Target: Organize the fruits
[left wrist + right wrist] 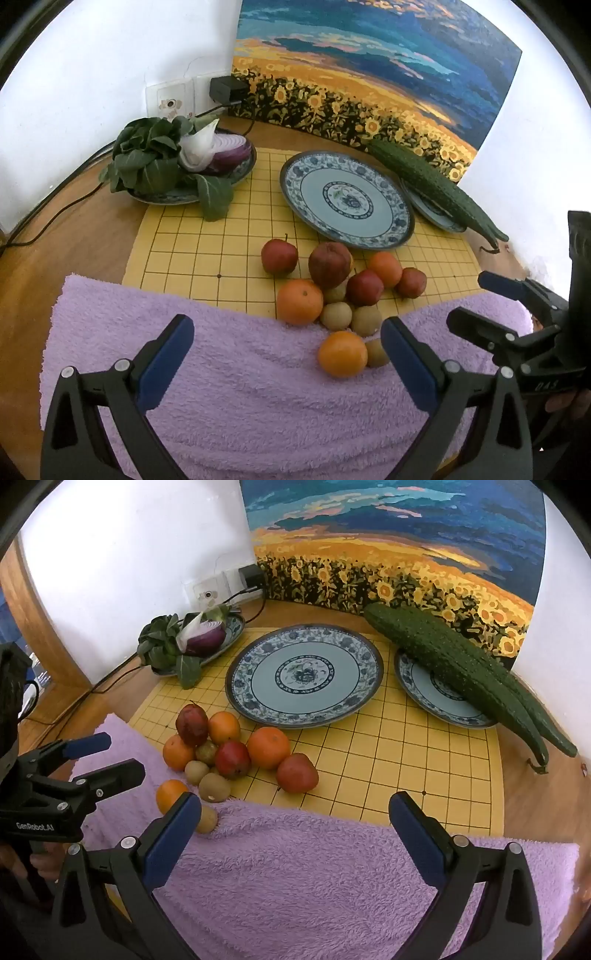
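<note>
A pile of fruit lies at the near edge of the yellow grid mat (207, 254): red apples (279, 256), oranges (300, 301) and small brown kiwis (335, 316). One orange (342, 353) and a kiwi (376, 352) lie on the purple towel (240, 387). Behind them sits an empty blue patterned plate (384, 221). My left gripper (287, 349) is open above the towel, the near orange just inside its right finger. My right gripper (290, 821) is open and empty over the towel, right of the pile (232, 755). The empty plate also shows in the right wrist view (258, 679).
A plate with leafy greens and a cut red onion (221, 153) stands back left. Two long cucumbers (461, 672) lie across a smaller plate (424, 694) at the right. A sunflower painting (369, 74) leans on the wall. Cables (55, 206) run along the left.
</note>
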Tool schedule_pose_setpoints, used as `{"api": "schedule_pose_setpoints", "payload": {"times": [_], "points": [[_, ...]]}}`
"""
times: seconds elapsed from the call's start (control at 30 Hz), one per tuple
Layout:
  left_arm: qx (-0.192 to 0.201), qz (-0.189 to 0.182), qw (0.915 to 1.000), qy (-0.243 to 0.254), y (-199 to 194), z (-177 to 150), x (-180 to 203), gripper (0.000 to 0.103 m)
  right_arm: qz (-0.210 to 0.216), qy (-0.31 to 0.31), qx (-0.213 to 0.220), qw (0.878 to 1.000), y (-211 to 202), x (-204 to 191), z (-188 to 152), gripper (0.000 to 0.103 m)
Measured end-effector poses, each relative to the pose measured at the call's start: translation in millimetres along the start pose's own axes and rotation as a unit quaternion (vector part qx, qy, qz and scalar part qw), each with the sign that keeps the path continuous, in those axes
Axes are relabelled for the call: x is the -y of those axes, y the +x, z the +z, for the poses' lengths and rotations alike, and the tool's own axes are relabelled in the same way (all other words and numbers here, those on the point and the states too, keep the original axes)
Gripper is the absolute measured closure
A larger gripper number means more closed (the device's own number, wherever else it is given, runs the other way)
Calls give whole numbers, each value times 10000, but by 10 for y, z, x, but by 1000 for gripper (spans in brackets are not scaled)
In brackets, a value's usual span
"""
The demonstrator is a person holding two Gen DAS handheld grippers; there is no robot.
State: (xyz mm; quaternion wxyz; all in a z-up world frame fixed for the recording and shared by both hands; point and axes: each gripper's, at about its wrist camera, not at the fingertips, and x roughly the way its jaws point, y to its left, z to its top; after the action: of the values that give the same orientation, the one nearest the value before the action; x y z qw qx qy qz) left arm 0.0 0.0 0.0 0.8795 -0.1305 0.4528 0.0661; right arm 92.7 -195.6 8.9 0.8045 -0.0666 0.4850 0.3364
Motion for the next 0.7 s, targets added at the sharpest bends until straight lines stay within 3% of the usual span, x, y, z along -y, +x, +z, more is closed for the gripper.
{"api": "schedule_pose_setpoints", "payload": {"times": [0.7], "points": [[10,30,10000,-38,25,-45,38,0,8,29,-41,10000,18,-1,0,0]]}}
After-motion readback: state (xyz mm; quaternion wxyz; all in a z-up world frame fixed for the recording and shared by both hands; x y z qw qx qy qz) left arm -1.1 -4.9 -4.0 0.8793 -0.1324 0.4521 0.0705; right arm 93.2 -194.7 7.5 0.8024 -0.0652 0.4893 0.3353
